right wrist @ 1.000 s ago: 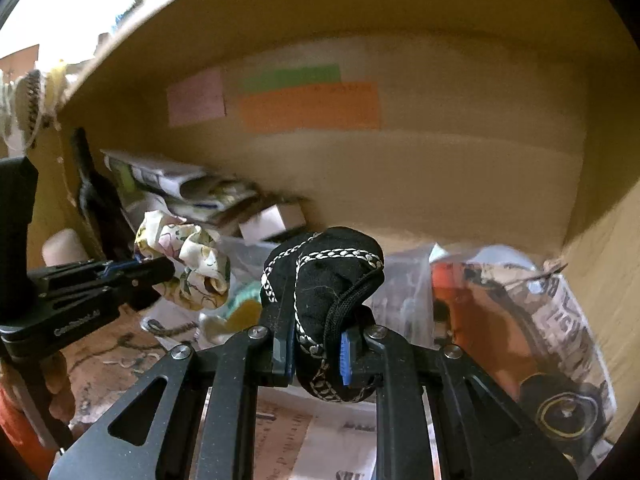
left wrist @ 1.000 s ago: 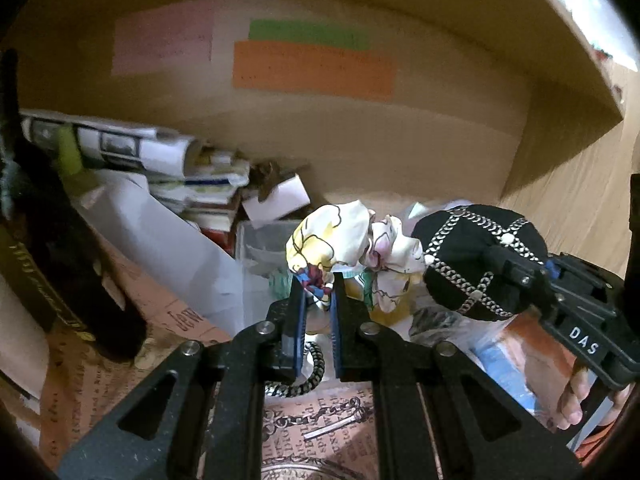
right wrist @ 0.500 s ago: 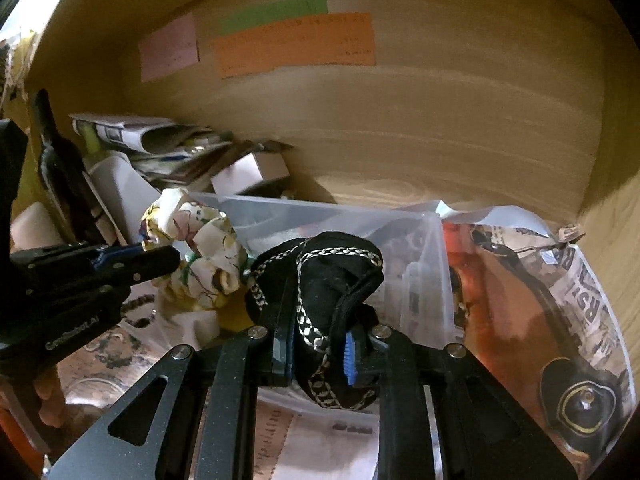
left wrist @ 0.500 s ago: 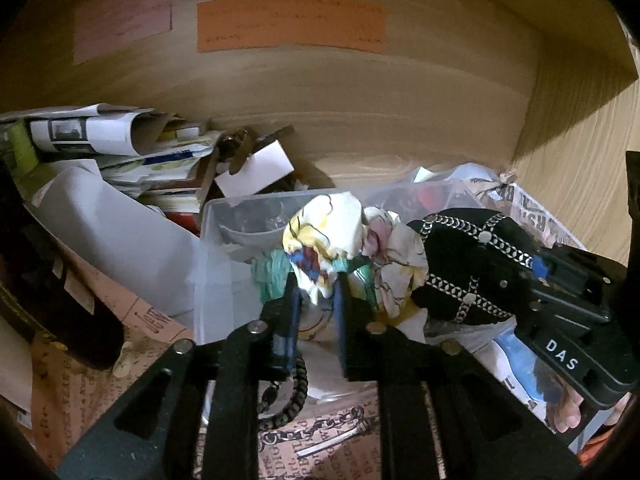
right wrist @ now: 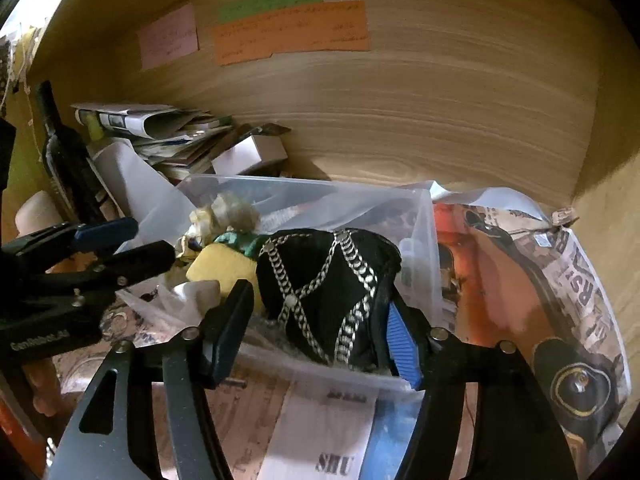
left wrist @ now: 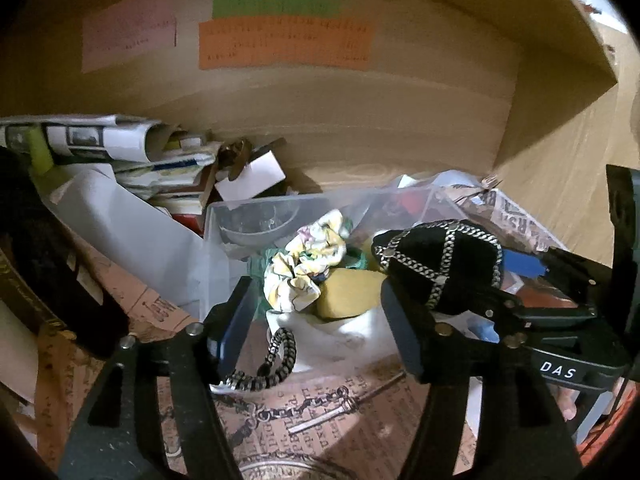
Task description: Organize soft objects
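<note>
A floral fabric scrunchie (left wrist: 306, 268) lies in a clear plastic bin (left wrist: 256, 208) beside a yellow sponge (left wrist: 348, 292). My left gripper (left wrist: 316, 320) is open just in front of the scrunchie, not touching it. A black velvet pouch with silver chain trim (right wrist: 328, 284) rests in the same bin (right wrist: 304, 196). My right gripper (right wrist: 320, 332) is open, its fingers wide on both sides of the pouch. The pouch also shows in the left wrist view (left wrist: 440, 264) with the right gripper's fingers (left wrist: 520, 268) around it. The left gripper shows at the left of the right wrist view (right wrist: 132, 244).
All this sits inside a wooden shelf with coloured notes (left wrist: 284, 40) on the back wall. Rolled newspapers and stacked papers (left wrist: 120, 148) fill the back left. A dark bottle (right wrist: 68, 160) stands at the left. A chain bracelet (left wrist: 272, 360) lies in front of the bin. A printed magazine (right wrist: 540, 280) lies right.
Both grippers opened. The left let go of the floral scrunchie and the right let go of the black pouch; both items now lie in the clear bin.
</note>
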{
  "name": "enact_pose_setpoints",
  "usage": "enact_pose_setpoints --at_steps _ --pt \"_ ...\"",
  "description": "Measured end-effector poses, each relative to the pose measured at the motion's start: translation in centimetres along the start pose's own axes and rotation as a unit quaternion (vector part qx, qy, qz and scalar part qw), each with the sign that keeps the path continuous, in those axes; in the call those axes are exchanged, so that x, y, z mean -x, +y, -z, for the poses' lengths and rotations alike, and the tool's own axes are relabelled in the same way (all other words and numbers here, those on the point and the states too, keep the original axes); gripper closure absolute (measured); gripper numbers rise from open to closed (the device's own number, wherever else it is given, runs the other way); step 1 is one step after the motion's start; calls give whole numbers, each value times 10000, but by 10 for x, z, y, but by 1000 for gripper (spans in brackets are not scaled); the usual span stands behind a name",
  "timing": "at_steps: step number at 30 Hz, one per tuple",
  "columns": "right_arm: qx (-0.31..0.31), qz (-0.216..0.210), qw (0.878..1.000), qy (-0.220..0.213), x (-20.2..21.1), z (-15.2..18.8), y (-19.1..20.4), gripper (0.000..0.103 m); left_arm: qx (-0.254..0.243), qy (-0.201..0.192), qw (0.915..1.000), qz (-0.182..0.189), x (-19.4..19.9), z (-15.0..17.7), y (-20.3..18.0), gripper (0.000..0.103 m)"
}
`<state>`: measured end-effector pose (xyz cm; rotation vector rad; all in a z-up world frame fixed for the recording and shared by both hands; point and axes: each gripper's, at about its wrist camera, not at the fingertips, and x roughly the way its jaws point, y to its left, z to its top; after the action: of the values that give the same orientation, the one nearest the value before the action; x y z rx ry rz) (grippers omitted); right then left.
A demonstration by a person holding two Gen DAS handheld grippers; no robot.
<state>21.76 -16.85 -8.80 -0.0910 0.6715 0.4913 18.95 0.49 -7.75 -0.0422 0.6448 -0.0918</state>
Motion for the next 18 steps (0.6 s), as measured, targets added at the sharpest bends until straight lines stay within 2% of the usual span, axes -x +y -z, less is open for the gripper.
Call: enact_pose_setpoints --at_steps 6,14,18 --pt "31 -73 9996 -282 32 -1 4 42 18 -368 9993 85 34 -3 -1 38" --pt "184 -90 9931 -1158 94 -11 21 35 -15 -1066 9943 78 90 -8 -6 37" --pt "214 -122 9874 -1561 121 -14 29 33 -6 -1379 9904 99 117 -9 -8 33"
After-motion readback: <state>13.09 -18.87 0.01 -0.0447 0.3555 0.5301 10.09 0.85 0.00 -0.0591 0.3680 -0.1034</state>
